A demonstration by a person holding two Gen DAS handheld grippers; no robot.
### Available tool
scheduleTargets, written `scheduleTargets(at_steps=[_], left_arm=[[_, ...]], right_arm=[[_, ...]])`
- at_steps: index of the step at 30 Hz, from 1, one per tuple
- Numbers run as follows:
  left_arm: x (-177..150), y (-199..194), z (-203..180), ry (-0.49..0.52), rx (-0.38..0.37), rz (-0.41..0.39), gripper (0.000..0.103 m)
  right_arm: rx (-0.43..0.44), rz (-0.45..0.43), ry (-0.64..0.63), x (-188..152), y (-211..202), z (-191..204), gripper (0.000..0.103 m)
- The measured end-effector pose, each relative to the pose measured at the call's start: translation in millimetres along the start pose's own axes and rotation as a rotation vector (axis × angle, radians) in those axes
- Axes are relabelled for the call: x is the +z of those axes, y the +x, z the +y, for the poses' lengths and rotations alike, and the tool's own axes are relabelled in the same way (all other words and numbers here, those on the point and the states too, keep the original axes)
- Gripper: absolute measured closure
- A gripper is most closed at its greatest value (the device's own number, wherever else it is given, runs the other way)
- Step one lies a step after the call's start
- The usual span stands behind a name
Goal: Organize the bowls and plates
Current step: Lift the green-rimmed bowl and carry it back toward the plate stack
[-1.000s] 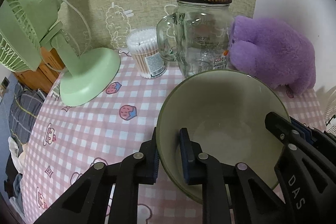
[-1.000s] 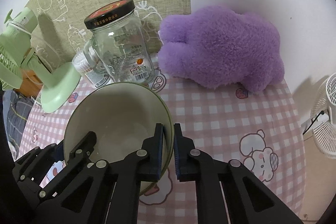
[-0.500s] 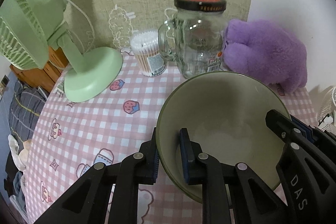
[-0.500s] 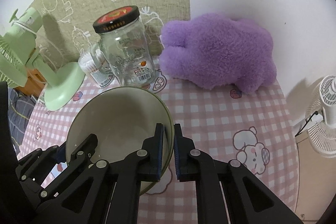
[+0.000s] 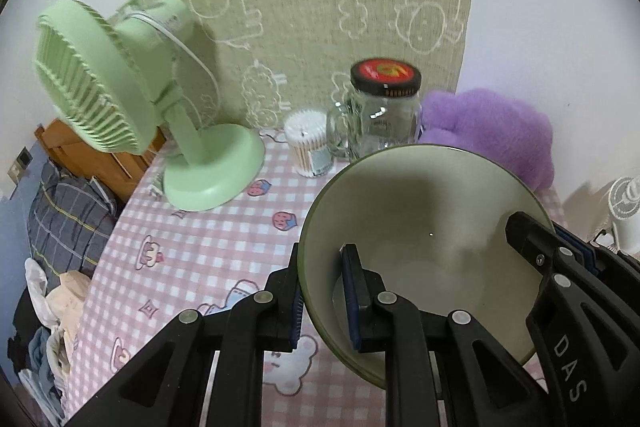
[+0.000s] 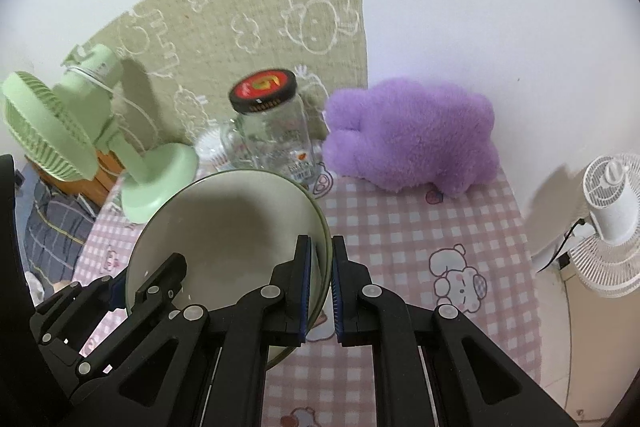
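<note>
A large pale green bowl (image 5: 424, 227) is held up in the air above the pink checked tablecloth (image 5: 192, 247). My left gripper (image 5: 324, 291) is shut on its left rim, one finger inside and one outside. My right gripper (image 6: 320, 267) is shut on the opposite rim of the same bowl (image 6: 232, 227). The bowl is empty and tilted a little toward the cameras. Each gripper shows at the edge of the other's view.
A green desk fan (image 5: 120, 107) stands at the back left. A cotton swab tub (image 5: 308, 143), a glass jar with a black lid (image 5: 380, 111) and a purple plush (image 6: 412, 135) line the back wall. A white floor fan (image 6: 608, 219) stands beyond the table's right edge.
Both grippers have lifted the bowl higher off the table and pulled back. The table objects look smaller and farther, and more of the wall shows.
</note>
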State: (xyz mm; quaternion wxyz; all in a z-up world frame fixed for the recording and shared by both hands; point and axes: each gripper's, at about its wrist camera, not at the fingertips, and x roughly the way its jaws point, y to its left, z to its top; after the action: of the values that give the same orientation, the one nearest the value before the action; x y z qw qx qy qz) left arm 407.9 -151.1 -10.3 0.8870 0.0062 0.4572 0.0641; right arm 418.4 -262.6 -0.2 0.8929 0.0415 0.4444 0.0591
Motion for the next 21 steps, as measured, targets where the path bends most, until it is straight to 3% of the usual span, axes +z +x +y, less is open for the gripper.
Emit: scheduleTargets(at_steps=[12, 21], left_arm=[[-13, -62, 32, -0.04, -0.007, -0.054, 0.088], [-33, -105, 61, -0.015, -0.034, -0.095, 0.088]], right_arm=[[0.002, -0.064, -0.028, -10, -62, 29, 0.091], [-0.021, -0.105, -0.012, -29, -111, 55, 0.091]])
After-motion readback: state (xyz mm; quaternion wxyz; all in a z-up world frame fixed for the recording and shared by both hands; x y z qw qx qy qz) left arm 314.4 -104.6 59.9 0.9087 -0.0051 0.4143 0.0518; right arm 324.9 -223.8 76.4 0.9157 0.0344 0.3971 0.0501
